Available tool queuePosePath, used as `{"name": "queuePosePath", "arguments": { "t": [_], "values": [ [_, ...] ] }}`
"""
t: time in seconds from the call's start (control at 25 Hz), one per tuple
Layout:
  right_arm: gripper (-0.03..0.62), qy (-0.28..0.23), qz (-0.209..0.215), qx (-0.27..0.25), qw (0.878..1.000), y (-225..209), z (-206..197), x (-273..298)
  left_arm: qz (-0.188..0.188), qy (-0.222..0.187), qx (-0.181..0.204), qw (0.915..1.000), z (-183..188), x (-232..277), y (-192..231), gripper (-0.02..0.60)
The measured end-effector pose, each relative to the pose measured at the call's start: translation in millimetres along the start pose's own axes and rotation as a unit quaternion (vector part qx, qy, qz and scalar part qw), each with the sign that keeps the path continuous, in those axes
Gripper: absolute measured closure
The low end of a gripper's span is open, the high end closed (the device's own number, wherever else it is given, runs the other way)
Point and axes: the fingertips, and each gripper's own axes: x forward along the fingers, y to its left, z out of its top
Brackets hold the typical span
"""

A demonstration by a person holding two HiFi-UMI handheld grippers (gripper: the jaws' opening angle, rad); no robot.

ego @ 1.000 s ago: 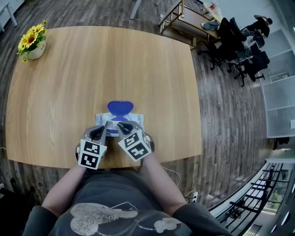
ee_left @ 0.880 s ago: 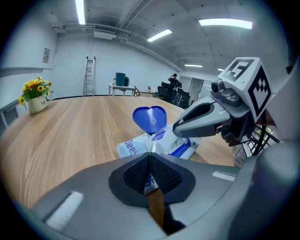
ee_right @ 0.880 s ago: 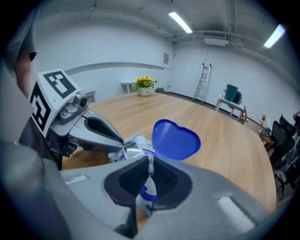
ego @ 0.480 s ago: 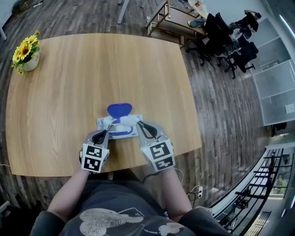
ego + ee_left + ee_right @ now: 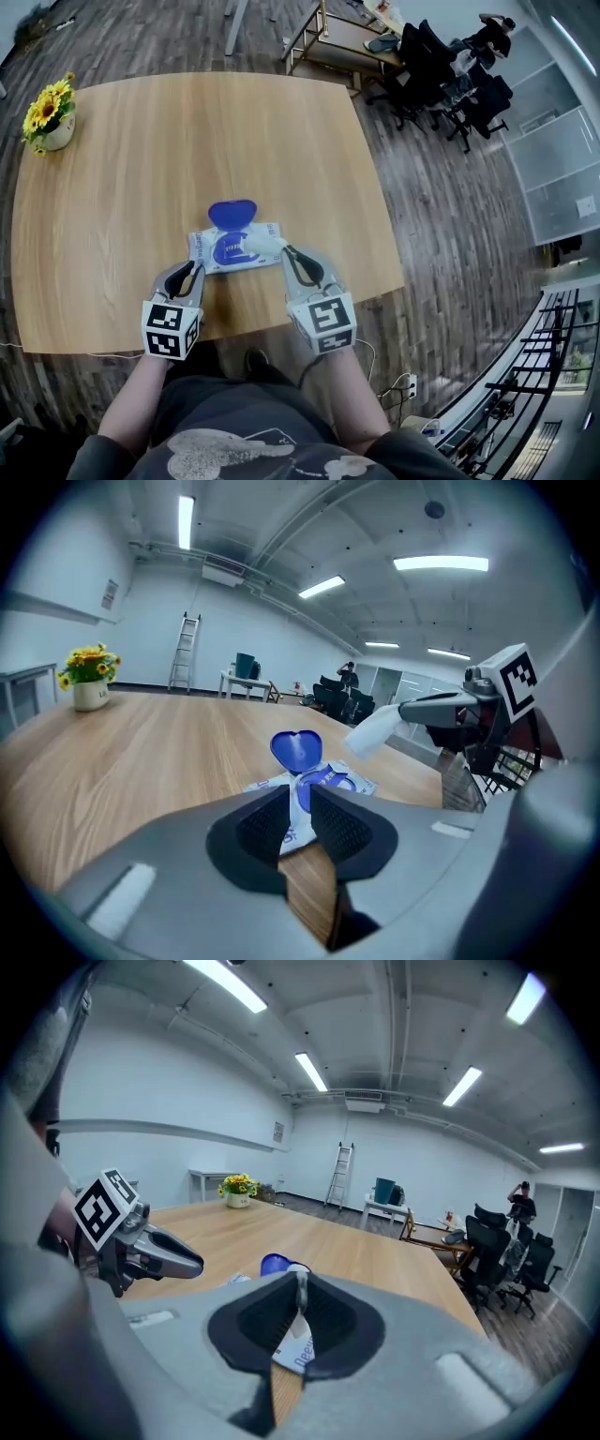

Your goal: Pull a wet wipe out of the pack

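Above the wet-wipe pack (image 5: 217,253), right gripper (image 5: 286,251) clamps the wet wipe (image 5: 261,246), extraction apparently nearly complete; left gripper (image 5: 194,269) opening, empty. Next: lift wipe clear.

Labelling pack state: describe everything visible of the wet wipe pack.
The wet wipe pack is a flat, soft white pouch with blue print, lying on the wooden table near its front edge. Its blue heart-shaped lid is flipped open at the far side, above a blue ring. The left gripper, jaws opening, sits at its near-left corner, not gripping it. The right gripper pinches a white wipe above it; whether the wipe has left the opening is unclear.
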Motion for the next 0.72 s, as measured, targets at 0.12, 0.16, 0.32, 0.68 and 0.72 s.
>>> {"name": "queuePosePath", "arguments": {
  "t": [0.12, 0.16, 0.32, 0.68, 0.72],
  "values": [
    [0.588, -0.019, 0.010, 0.004, 1.000, 0, -6, -18, 0.026, -0.021, 0.002, 0.9994, 7, -19, -12, 0.495],
    [0.588, -0.027, 0.015, 0.006, 1.000, 0, -8, -25, 0.036, -0.029, 0.006, 0.9989, 9, -25, -18, 0.497],
    [0.588, -0.050, 0.046, 0.002, 0.998, 2, -18, -61, 0.071, -0.061, 0.012, 0.9955, 13, -48, -49, 0.517],
    [0.588, -0.080, 0.119, -0.028, 0.989, 11, -50, -149, 0.130, -0.107, 0.052, 0.9843, -5, -97, -160, 0.562],
    [0.588, -0.083, 0.124, -0.025, 0.989, 12, -53, -154, 0.133, -0.111, 0.044, 0.9839, -8, -102, -169, 0.563]
  ]
}}
